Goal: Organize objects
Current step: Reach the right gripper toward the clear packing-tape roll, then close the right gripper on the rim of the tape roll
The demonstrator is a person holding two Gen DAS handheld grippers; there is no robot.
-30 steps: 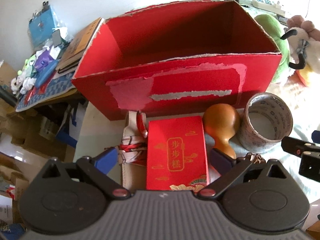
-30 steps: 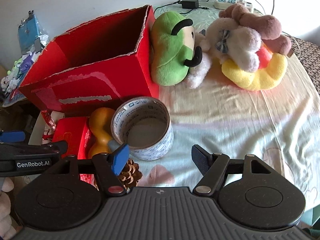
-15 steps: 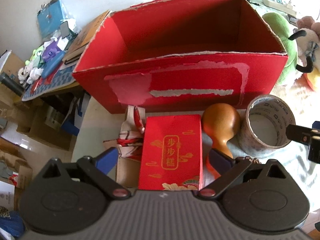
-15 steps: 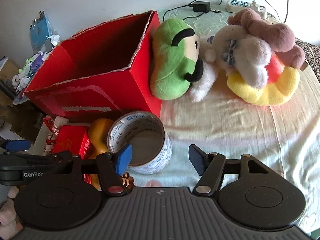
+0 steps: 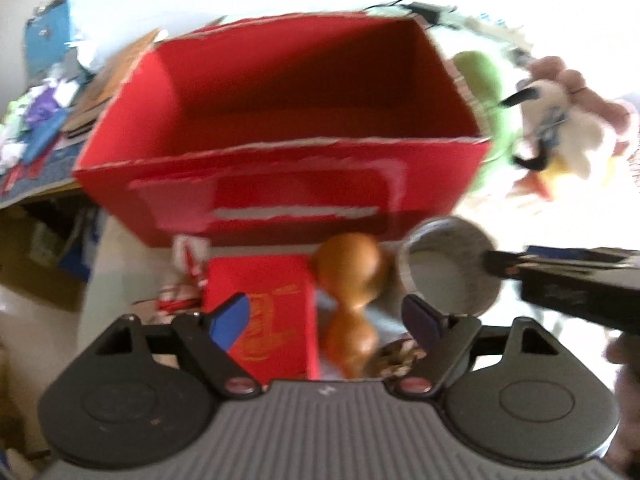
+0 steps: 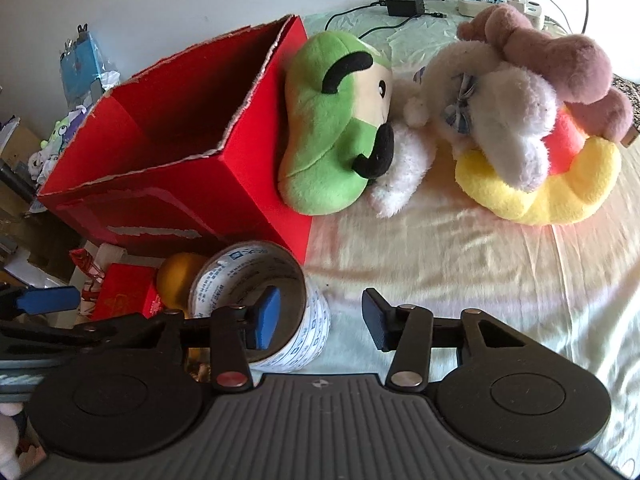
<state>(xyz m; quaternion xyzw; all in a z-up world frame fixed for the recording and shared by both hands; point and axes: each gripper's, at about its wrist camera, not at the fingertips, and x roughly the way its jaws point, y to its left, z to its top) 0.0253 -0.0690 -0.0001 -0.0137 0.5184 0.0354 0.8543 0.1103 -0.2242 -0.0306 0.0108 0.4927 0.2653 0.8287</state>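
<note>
An open red cardboard box (image 5: 280, 184) (image 6: 168, 184) stands on the bed with nothing visible inside. In front of it lie a small red packet (image 5: 276, 320), a brown gourd (image 5: 352, 276) and a tape roll (image 6: 256, 280) (image 5: 448, 272). My left gripper (image 5: 325, 320) hovers over the packet and gourd, which lie between its closing jaws; the pads do not press them. My right gripper (image 6: 320, 318) straddles the near wall of the tape roll, one finger inside and one outside. Its jaws are closing with a gap still showing.
A green plush (image 6: 336, 128) leans on the box's right side, beside a white, pink and yellow plush pile (image 6: 520, 120). A power strip (image 6: 496, 0) lies behind. A pine cone (image 5: 396, 356) and a red-white bag (image 5: 184, 272) lie near the packet. Clutter (image 5: 40, 120) fills the left.
Both pairs of jaws have narrowed. The right gripper moved left and forward, so one finger now sits inside the tape roll. The left view shifted, bringing the gourd between its fingers.
</note>
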